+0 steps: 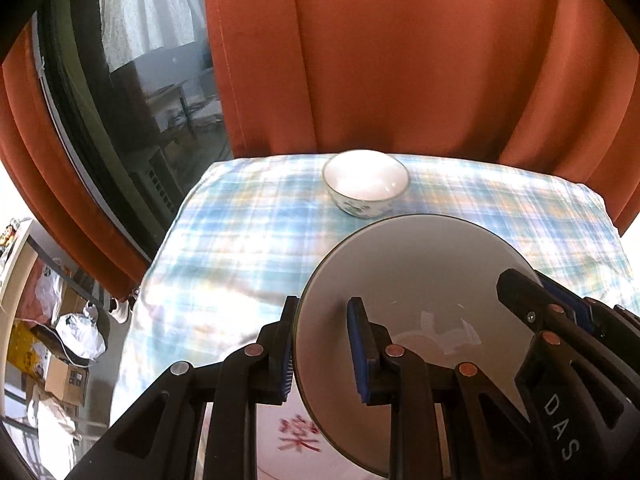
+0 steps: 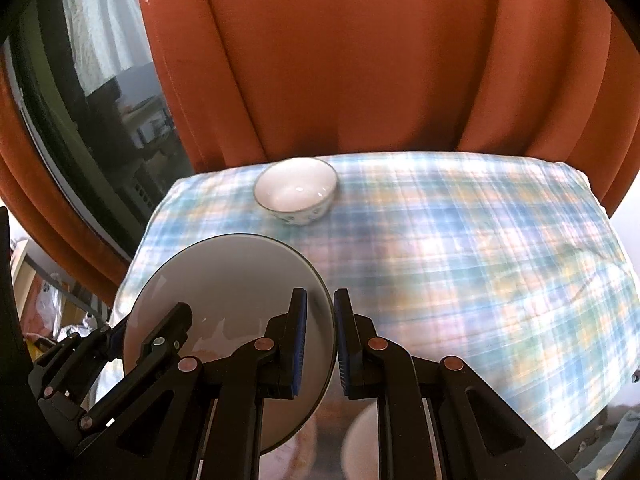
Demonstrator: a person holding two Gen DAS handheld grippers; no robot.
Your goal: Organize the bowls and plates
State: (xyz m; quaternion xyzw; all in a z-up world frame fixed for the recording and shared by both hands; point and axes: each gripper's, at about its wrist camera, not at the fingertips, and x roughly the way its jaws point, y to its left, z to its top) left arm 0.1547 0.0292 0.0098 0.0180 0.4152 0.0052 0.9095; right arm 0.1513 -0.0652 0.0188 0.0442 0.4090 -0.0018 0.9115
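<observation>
A large bowl (image 1: 420, 272), grey inside and white outside with red characters, is carried just above the plaid table between both grippers. My left gripper (image 1: 322, 312) is shut on its left rim, one blue pad inside and one outside. In the right wrist view my right gripper (image 2: 320, 296) is shut on the right rim of the same large bowl (image 2: 224, 272). Each view also catches the other gripper on the opposite rim: the right gripper (image 1: 524, 292) and the left gripper (image 2: 164, 328). A small white bowl (image 1: 366, 184) (image 2: 296, 190) with a blue-green pattern stands upright near the table's far edge.
The table wears a blue plaid cloth (image 1: 240, 240) (image 2: 460, 248). An orange curtain (image 1: 400, 60) hangs right behind it, and a dark window (image 1: 132, 100) is at the left. Boxes and bags (image 1: 68, 344) lie on the floor to the left. A blurred white dish (image 2: 360, 440) shows below my right fingers.
</observation>
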